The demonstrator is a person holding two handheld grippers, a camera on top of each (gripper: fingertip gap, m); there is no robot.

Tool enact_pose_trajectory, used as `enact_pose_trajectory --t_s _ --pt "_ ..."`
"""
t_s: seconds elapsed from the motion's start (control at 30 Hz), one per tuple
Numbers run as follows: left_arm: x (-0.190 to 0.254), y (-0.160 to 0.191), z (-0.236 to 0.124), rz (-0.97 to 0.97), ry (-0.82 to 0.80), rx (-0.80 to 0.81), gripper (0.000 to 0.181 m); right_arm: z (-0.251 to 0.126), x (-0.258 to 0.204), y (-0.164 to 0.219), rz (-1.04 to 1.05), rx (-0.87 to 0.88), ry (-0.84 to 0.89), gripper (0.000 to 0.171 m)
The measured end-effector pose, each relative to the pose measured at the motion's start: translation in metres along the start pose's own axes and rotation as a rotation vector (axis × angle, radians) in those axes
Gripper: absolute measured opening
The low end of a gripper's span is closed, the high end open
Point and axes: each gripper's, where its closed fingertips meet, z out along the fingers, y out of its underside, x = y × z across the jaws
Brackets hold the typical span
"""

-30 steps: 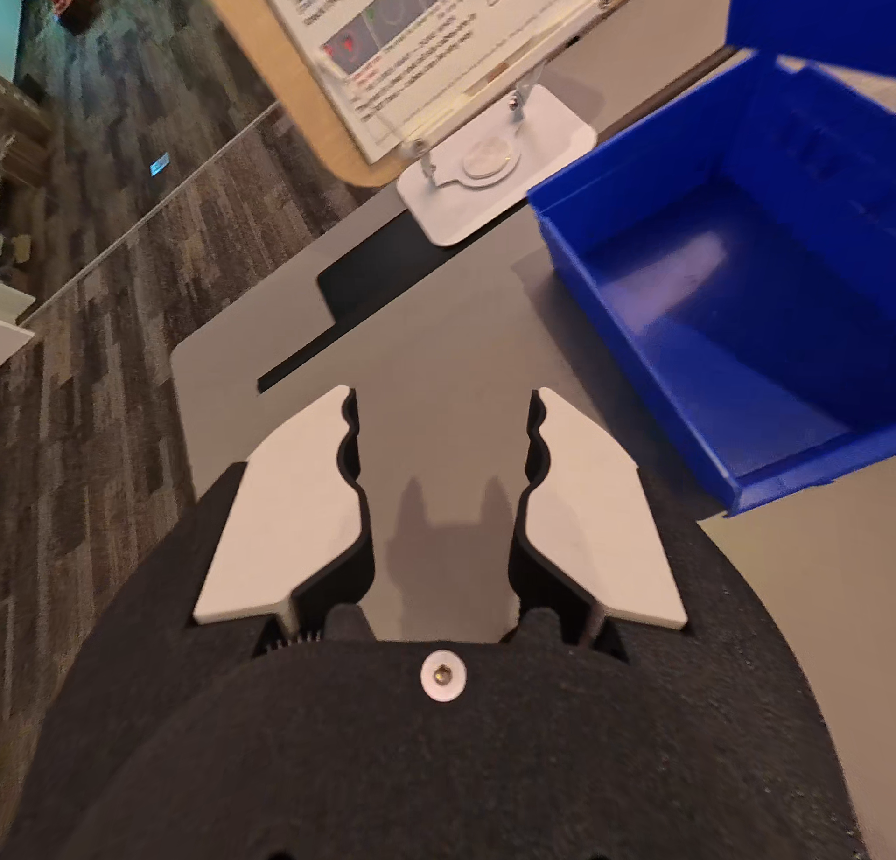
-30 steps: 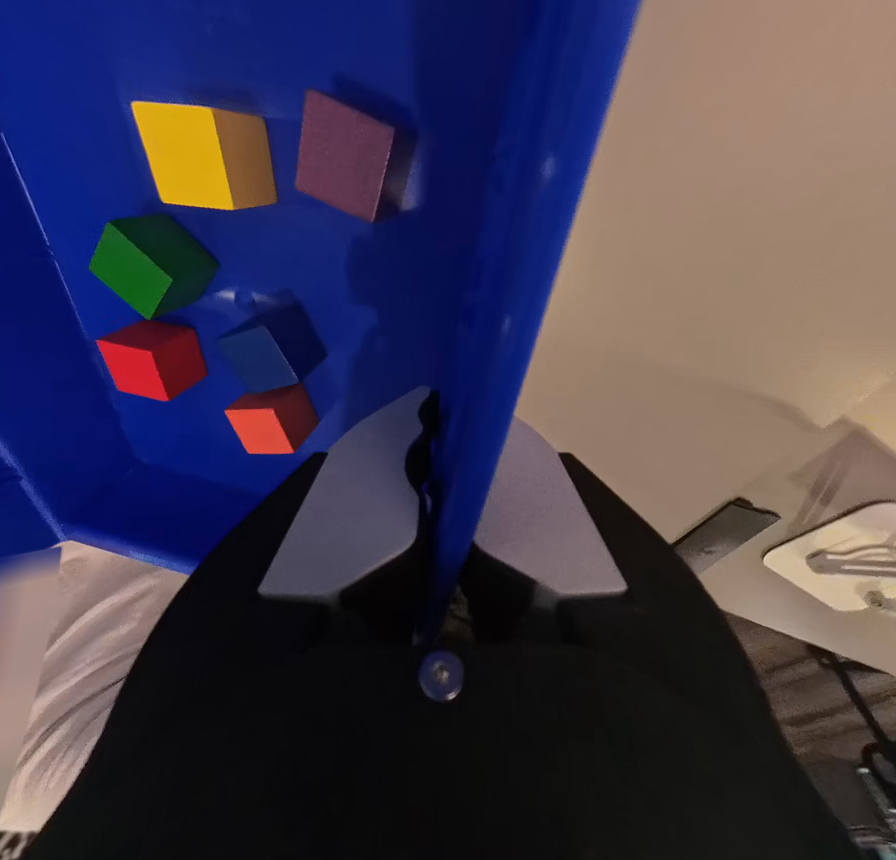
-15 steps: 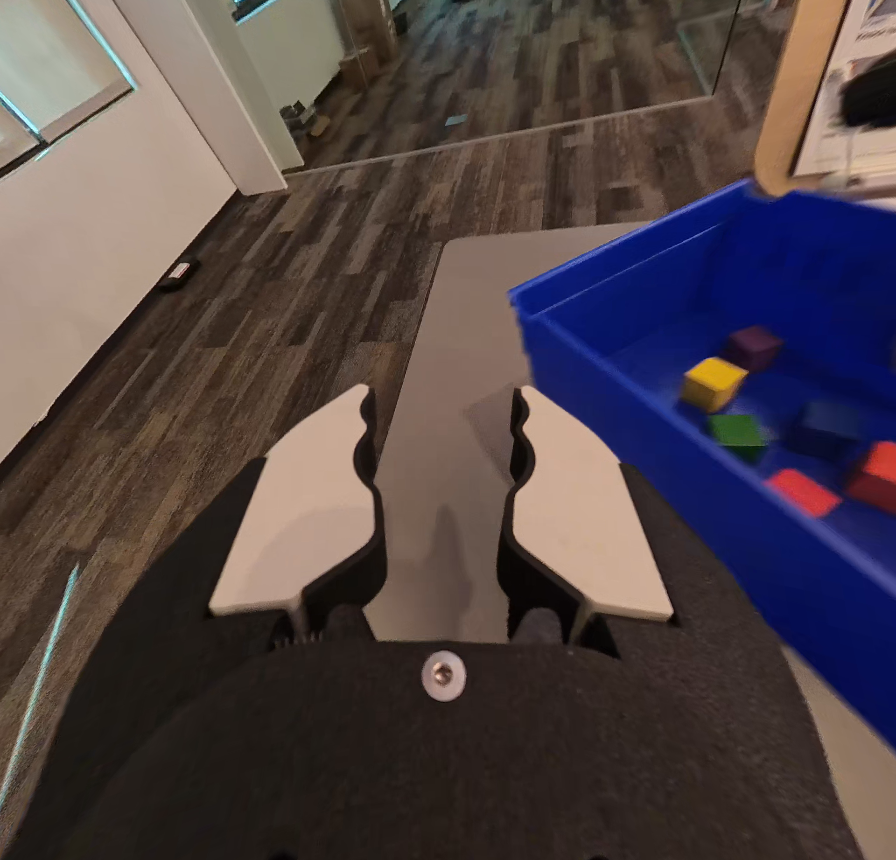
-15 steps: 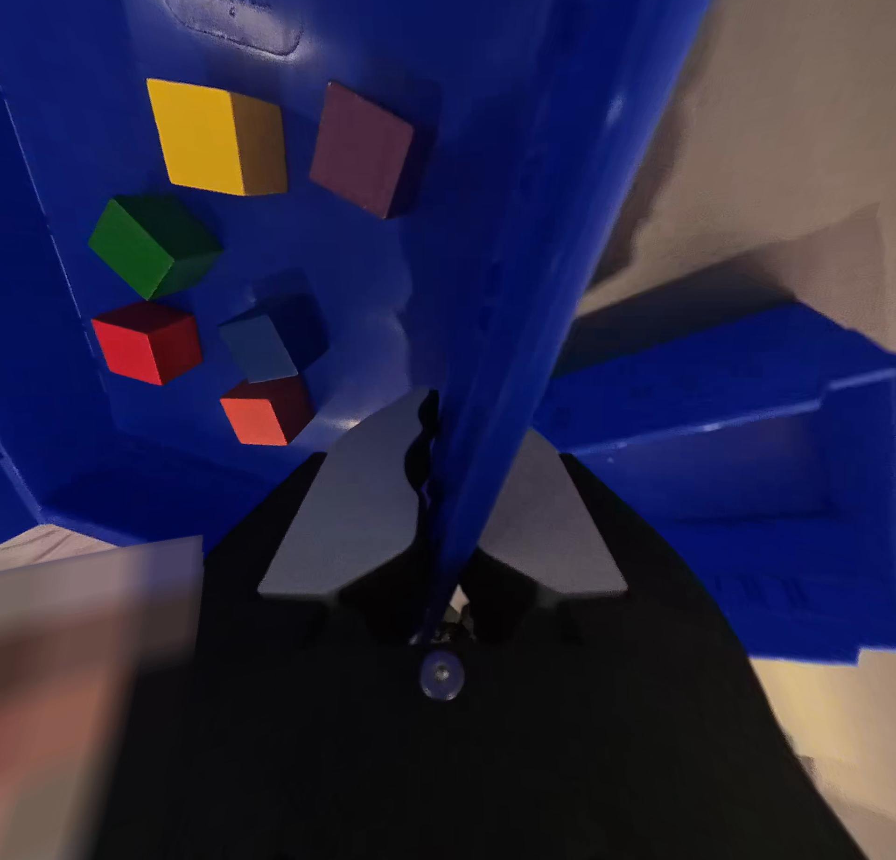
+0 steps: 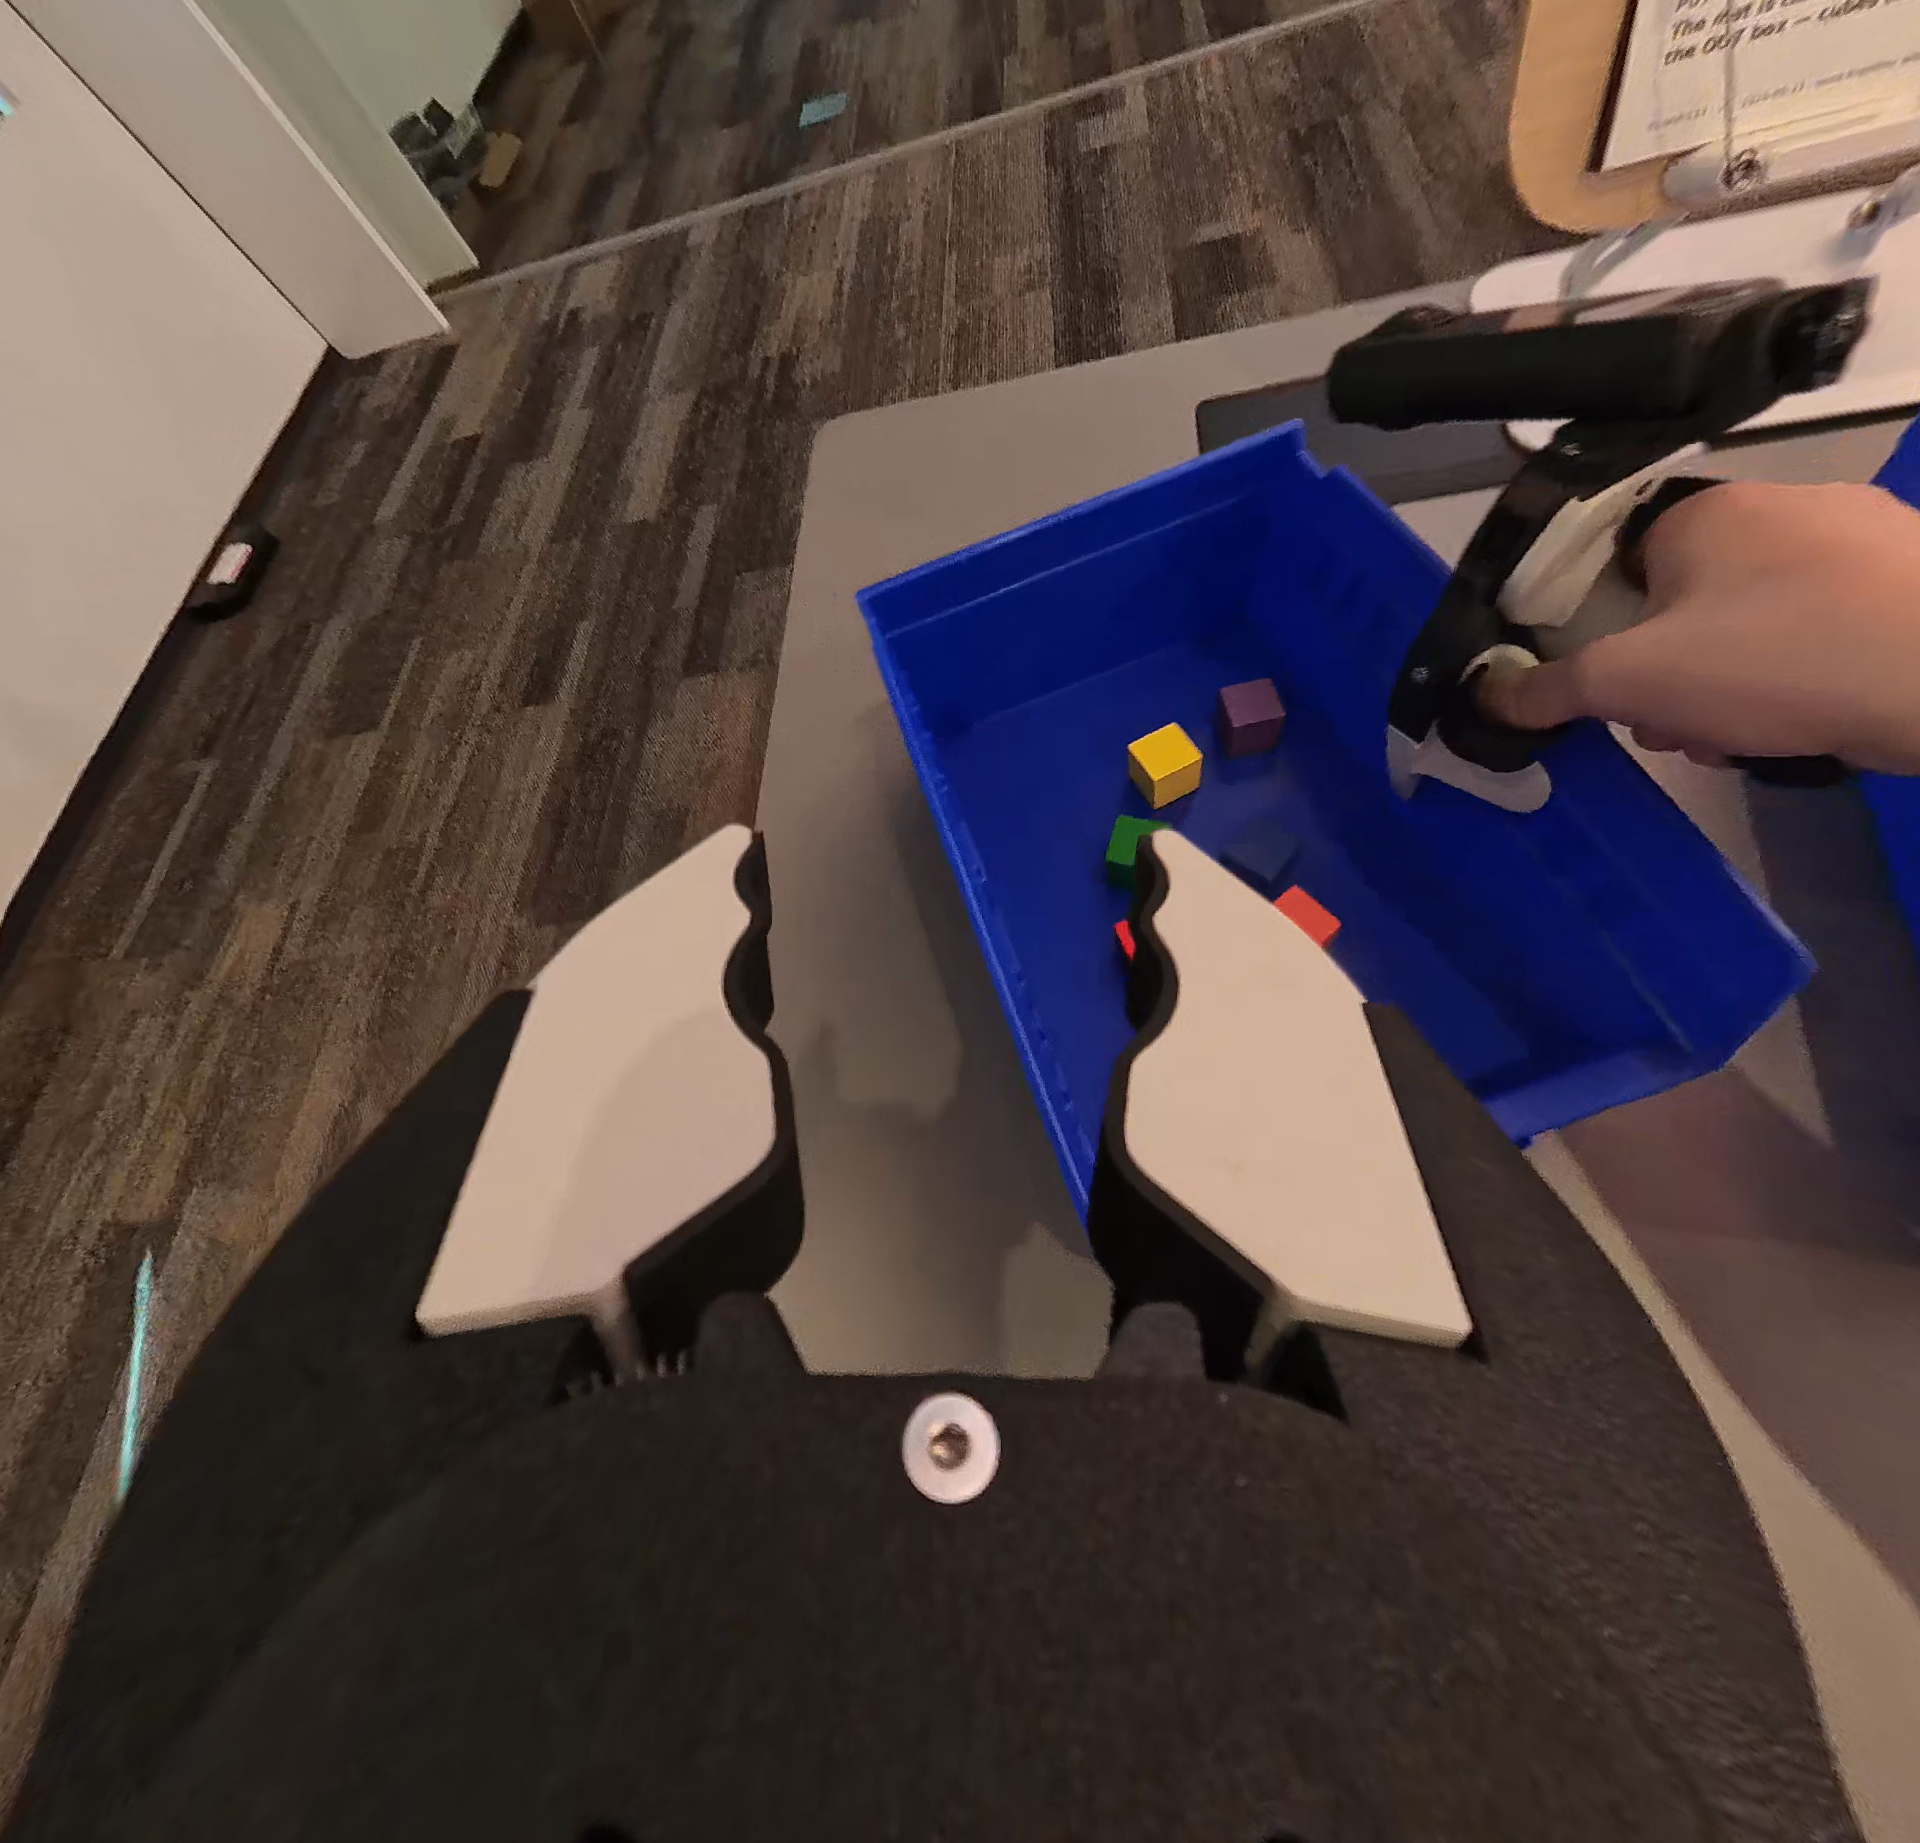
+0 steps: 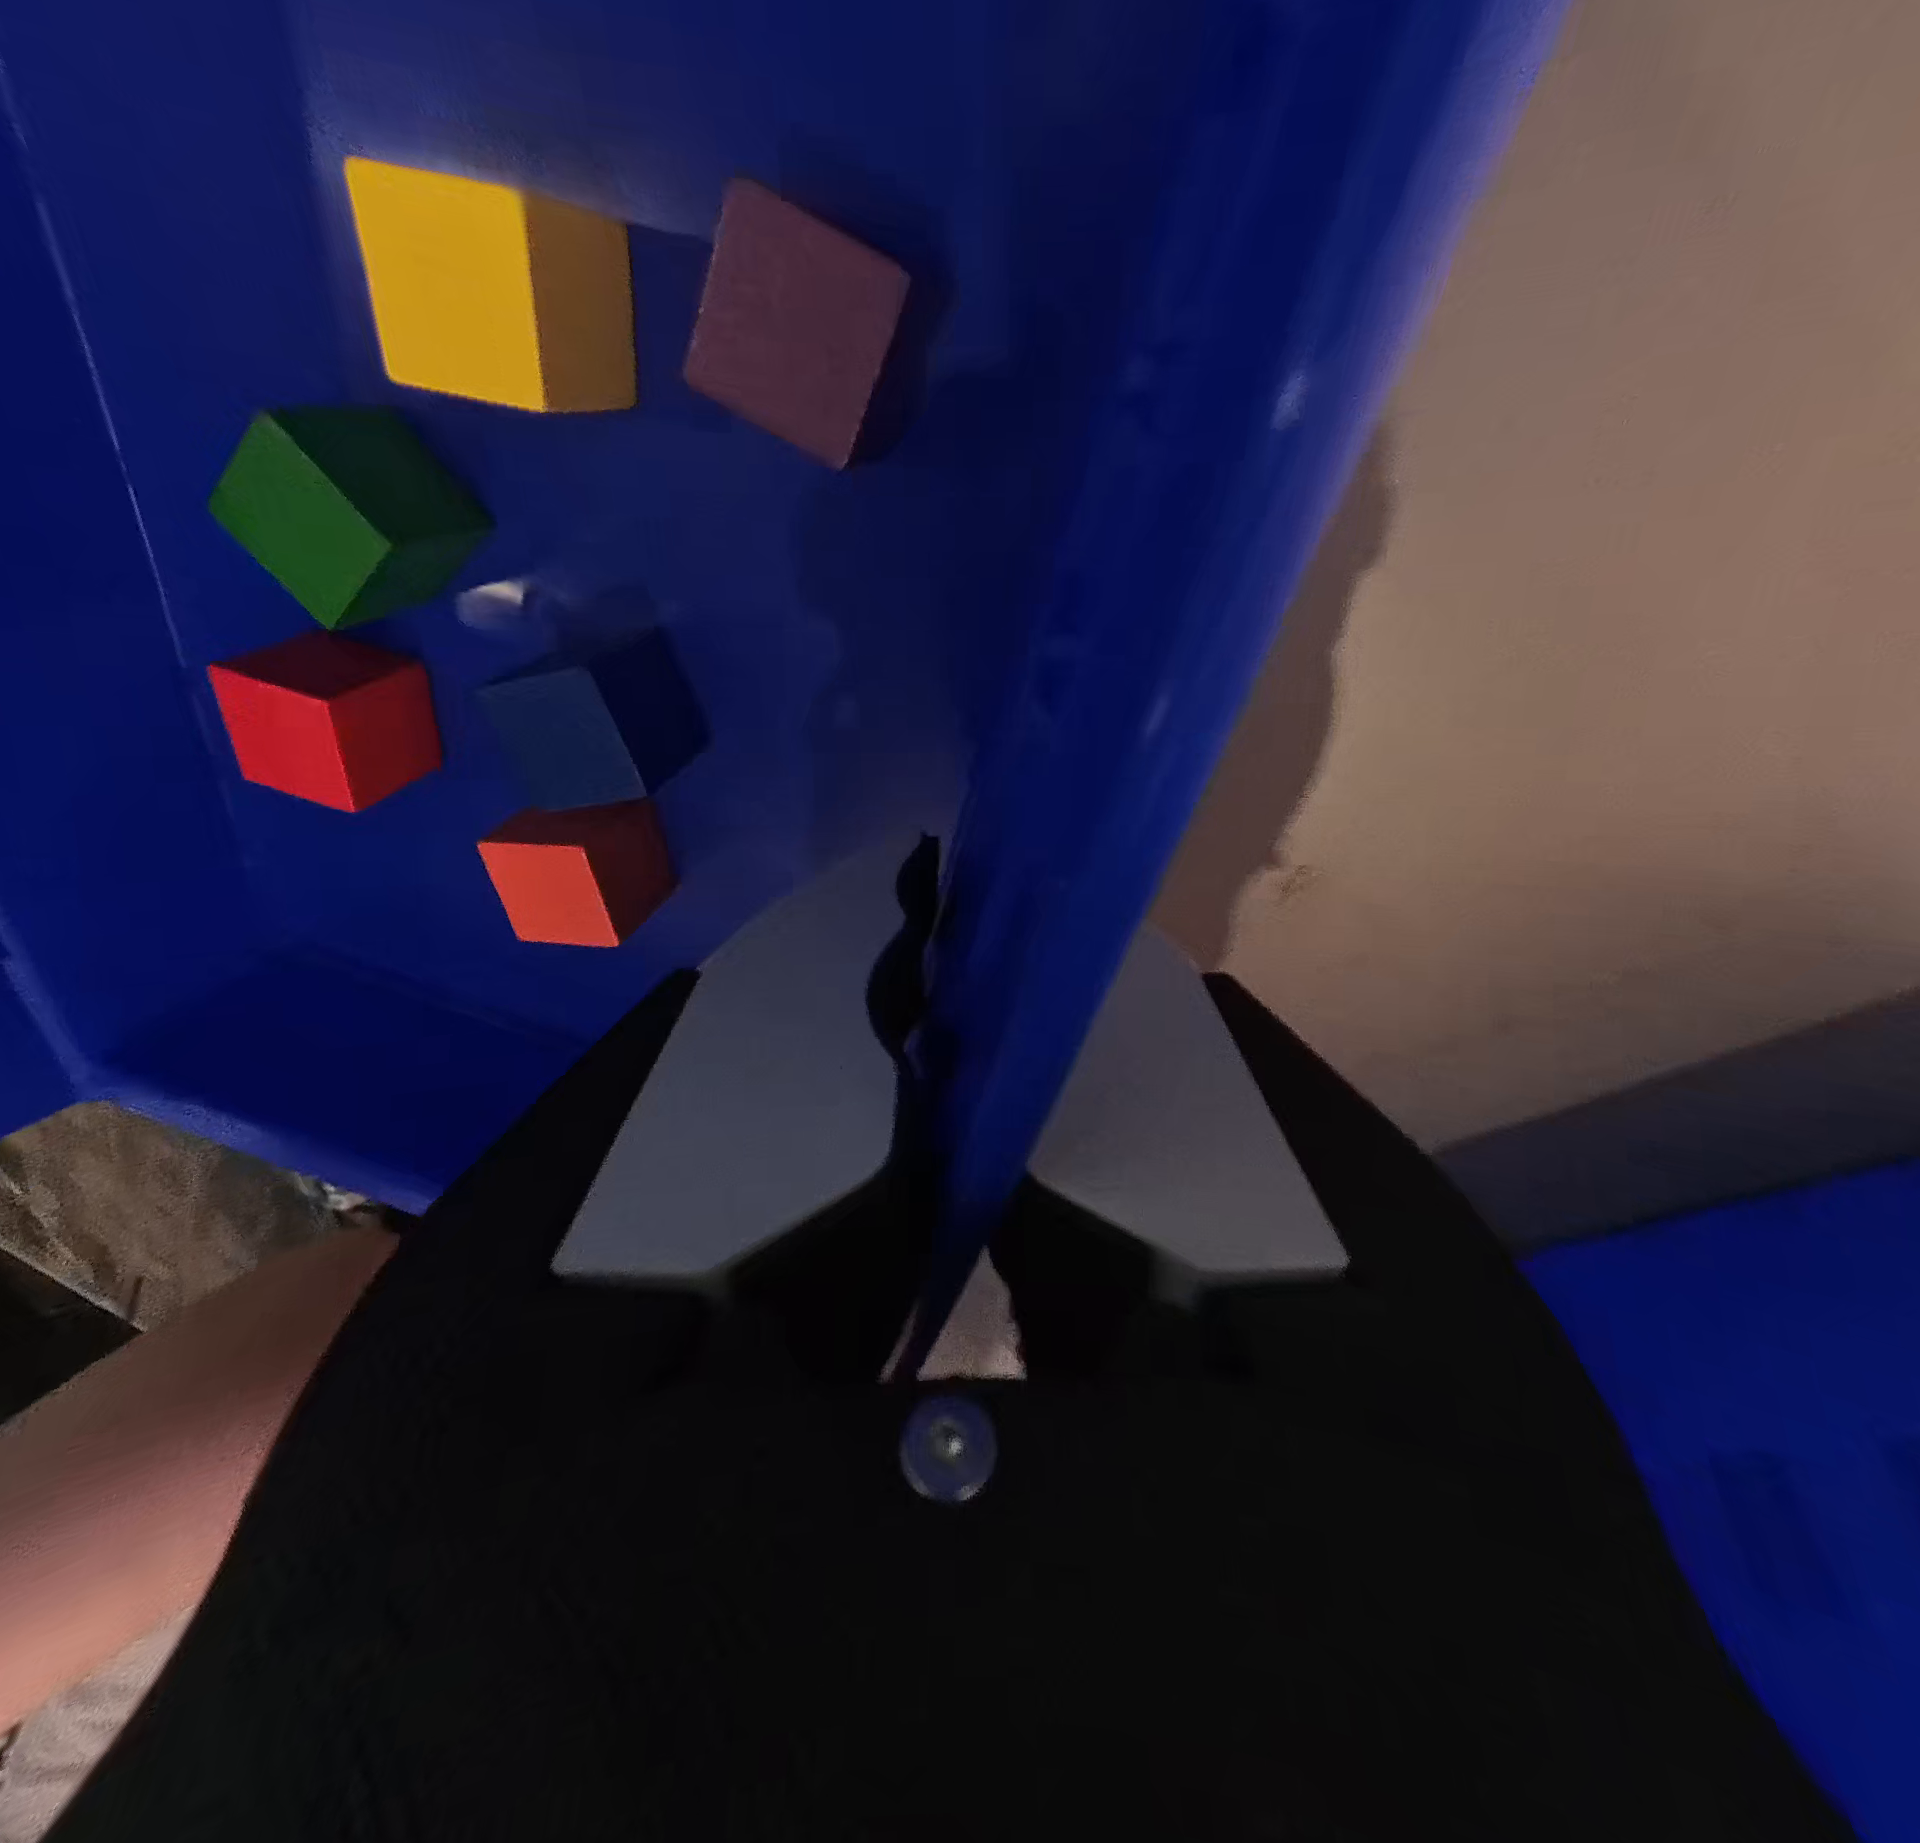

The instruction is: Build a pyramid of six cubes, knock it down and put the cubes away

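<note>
A blue bin (image 5: 1039,598) sits over the left part of the grey table (image 5: 862,1014). In it lie yellow (image 5: 1164,763), purple (image 5: 1250,715), green (image 5: 1124,839), blue (image 5: 1262,853) and orange (image 5: 1309,915) cubes, and a red cube (image 5: 1122,936) mostly hidden by my finger. My left gripper (image 5: 945,848) is open and empty, above the table at the bin's near left side. My right gripper (image 6: 935,858) is shut on the bin's wall (image 6: 1143,443). It also shows in the left wrist view (image 5: 1455,765), held by a hand. The right wrist view shows the yellow (image 6: 488,281), purple (image 6: 795,323), green (image 6: 343,510), red (image 6: 322,718), blue (image 6: 592,728) and orange (image 6: 571,874) cubes.
A second blue bin (image 6: 1766,1481) lies to the right, also at the left wrist view's right edge (image 5: 1907,650). A sign on a white stand (image 5: 1766,27) is at the table's far right. The table's left edge drops to wood-pattern floor (image 5: 416,754). About 30 centimeters separates my left fingertips from my right.
The right gripper has carried the bin with the cubes leftwards across the table, away from the second bin. The left gripper has swung round toward it and stayed open. The cubes barely shifted.
</note>
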Motion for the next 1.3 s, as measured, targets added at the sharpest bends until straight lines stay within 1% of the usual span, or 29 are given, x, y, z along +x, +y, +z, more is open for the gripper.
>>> enact_pose_trajectory --t_s 0.07,0.13,0.2,0.3,0.43,0.53,0.6,0.67,0.73,0.8,0.83,0.9,1.0,1.03,1.1,1.2,1.3 --pt "-0.004 0.009 0.012 -0.003 -0.001 -0.056 0.068 0.005 0.005 0.000 0.040 0.029 -0.017 0.011" --pt "-0.009 0.019 0.025 -0.018 0.003 -0.113 0.069 0.005 -0.001 -0.001 0.042 0.050 -0.062 0.027" --pt "-0.013 0.032 0.040 -0.045 0.015 -0.181 0.071 -0.002 -0.003 -0.001 -0.007 0.074 -0.072 0.029" --pt "-0.015 0.057 0.067 -0.074 0.060 -0.301 0.071 -0.034 0.001 -0.009 -0.079 0.211 -0.049 0.029" --pt "-0.013 0.093 0.103 -0.146 0.128 -0.480 0.071 -0.111 0.000 -0.011 -0.281 0.517 0.014 0.030" --pt "-0.004 0.113 0.126 -0.176 0.192 -0.560 0.065 -0.168 0.003 0.023 -0.410 0.688 0.043 0.030" --pt "0.002 0.123 0.139 -0.213 0.221 -0.602 0.065 -0.192 0.009 0.055 -0.445 0.736 0.017 0.030" --pt "0.014 0.139 0.140 -0.252 0.289 -0.712 0.061 -0.215 0.022 0.085 -0.453 0.799 -0.009 0.030" --pt "0.024 0.150 0.140 -0.247 0.336 -0.780 0.034 -0.236 0.041 0.113 -0.441 0.868 -0.020 0.030" --pt "0.027 0.151 0.149 -0.209 0.338 -0.769 0.016 -0.252 0.063 0.140 -0.415 0.923 -0.032 0.030" --pt "0.029 0.150 0.153 -0.208 0.343 -0.764 0.011 -0.259 0.074 0.152 -0.404 0.947 -0.035 0.030" --pt "0.026 0.148 0.159 -0.146 0.306 -0.765 0.009 -0.273 0.099 0.172 -0.370 1.017 -0.026 0.030" --pt "0.029 0.140 0.169 0.042 0.313 -0.709 0.017 -0.285 0.148 0.196 -0.288 1.081 0.003 0.031" --pt "0.034 0.136 0.173 0.064 0.343 -0.684 0.019 -0.286 0.162 0.203 -0.261 1.087 -0.006 0.031" --pt "0.043 0.129 0.180 0.060 0.388 -0.640 0.015 -0.285 0.187 0.215 -0.206 1.104 -0.049 0.031" --pt "0.048 0.126 0.183 0.121 0.408 -0.624 0.015 -0.288 0.219 0.222 -0.121 1.115 -0.131 0.030" --pt "0.051 0.125 0.184 0.121 0.420 -0.619 0.014 -0.289 0.241 0.225 -0.084 1.145 -0.141 0.030"
